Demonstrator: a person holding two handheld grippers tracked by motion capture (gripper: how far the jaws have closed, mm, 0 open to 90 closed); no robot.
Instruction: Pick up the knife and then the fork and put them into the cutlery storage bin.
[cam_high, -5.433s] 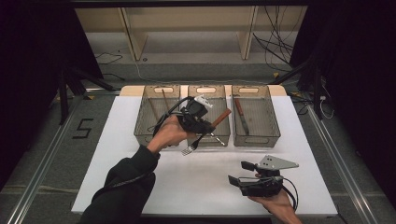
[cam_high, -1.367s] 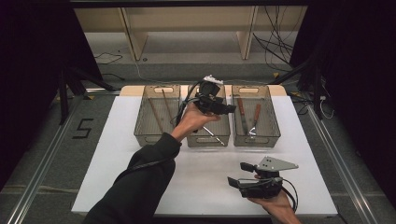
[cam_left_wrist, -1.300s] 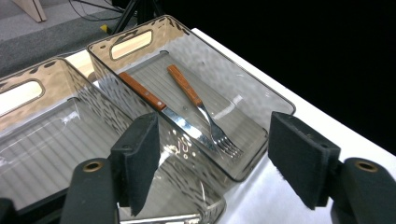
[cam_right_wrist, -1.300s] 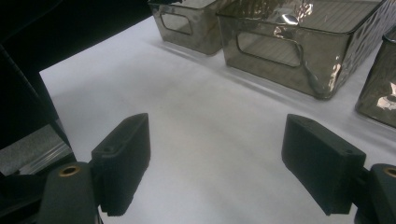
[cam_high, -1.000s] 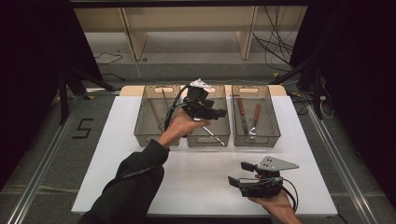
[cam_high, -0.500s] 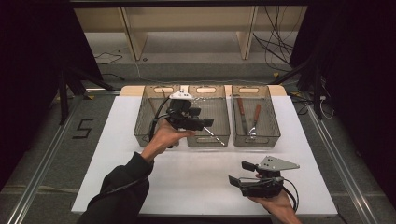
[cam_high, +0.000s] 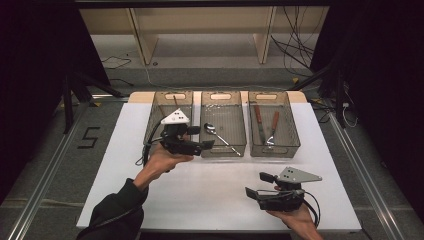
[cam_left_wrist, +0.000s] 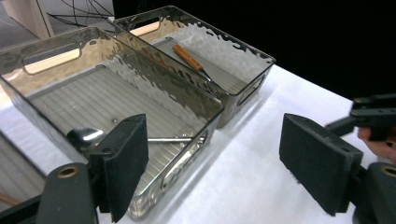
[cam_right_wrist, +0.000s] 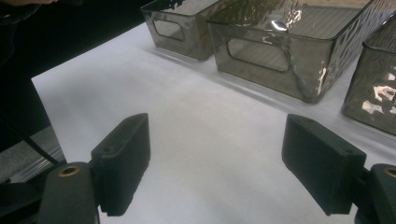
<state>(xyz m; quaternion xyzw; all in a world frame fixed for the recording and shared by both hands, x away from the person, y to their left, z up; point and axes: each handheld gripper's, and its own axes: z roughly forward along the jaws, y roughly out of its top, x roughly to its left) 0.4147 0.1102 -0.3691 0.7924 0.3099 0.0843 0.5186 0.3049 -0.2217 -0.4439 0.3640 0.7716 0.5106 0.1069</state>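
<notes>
Three clear bins stand in a row at the back of the white table (cam_high: 200, 200). The middle bin (cam_high: 222, 152) holds a spoon (cam_high: 220, 136); its bowl (cam_left_wrist: 86, 136) lies just beyond my left pad. In the right bin (cam_high: 275, 149) lie a knife (cam_high: 258, 120) and a fork (cam_high: 273, 129), both wooden-handled. My left gripper (cam_high: 202, 138) hovers at the front of the left bin (cam_high: 167, 96) and the middle bin, pointing right. Its jaws have just been opening and hold nothing (cam_left_wrist: 219, 158). My right gripper (cam_high: 255, 183) stands open and empty low over the table at the front right (cam_right_wrist: 217, 158).
A thin utensil lies in the left bin, mostly hidden by my left hand. A wooden shelf unit (cam_high: 200, 30) stands on the floor behind the table. Bare white tabletop stretches between the bins and the front edge. Cables trail across the floor at the back right.
My left gripper, earlier holding a wooden-handled fork, came back empty from the right bin, moving left, nearer and lower. The right bin now holds two utensils. My right gripper stayed put.
</notes>
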